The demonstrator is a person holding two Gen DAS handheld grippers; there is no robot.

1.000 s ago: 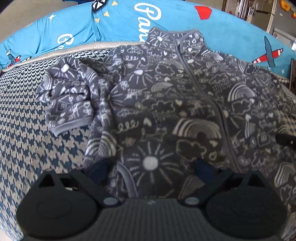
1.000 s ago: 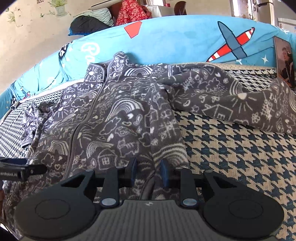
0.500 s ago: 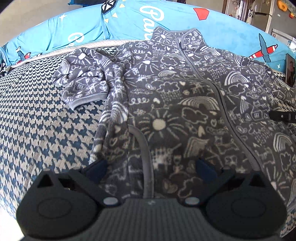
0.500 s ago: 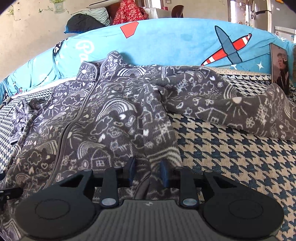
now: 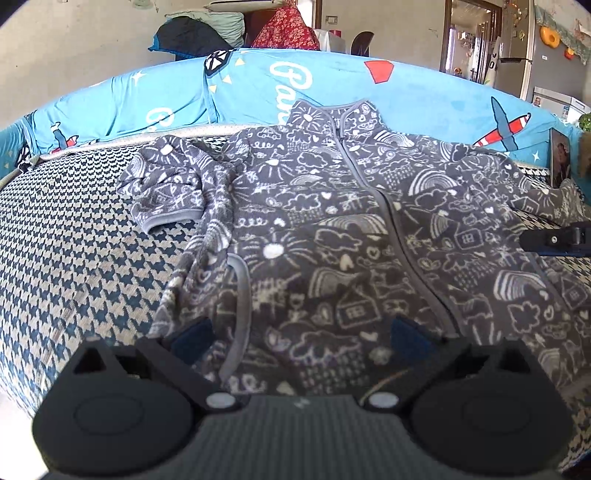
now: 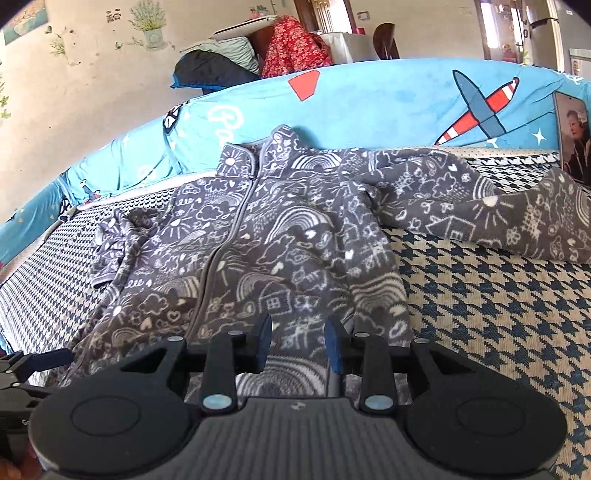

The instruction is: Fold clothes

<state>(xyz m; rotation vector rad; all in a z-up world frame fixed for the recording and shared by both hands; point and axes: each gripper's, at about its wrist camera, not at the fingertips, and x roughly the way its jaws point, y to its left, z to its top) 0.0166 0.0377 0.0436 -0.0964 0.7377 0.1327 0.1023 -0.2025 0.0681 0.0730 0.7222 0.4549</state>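
Note:
A grey fleece jacket [image 5: 332, 236] with white doodles lies front up, zipped, on the houndstooth cover [image 5: 81, 258]. Its left sleeve [image 5: 170, 192] is bunched beside the body; the other sleeve [image 6: 480, 206] stretches out to the right. My left gripper [image 5: 301, 339] is wide open over the bottom hem, with fabric lying between the fingers. My right gripper [image 6: 298, 345] is narrowed onto a fold of the hem near the jacket's right side. The right gripper's tip [image 5: 557, 240] shows at the edge of the left wrist view. The left gripper [image 6: 33, 363] shows low left in the right wrist view.
A blue cushion with plane prints [image 6: 406, 103] runs along the back. A phone [image 6: 570, 136] stands propped at the far right. Piled clothes [image 5: 236, 33] sit behind the cushion. The cover's near edge [image 5: 14, 398] drops off at the lower left.
Both views have tipped up and drawn back, so the wall and the room now show. The left gripper has slid from the jacket's middle down to its hem. Finger gaps are unchanged.

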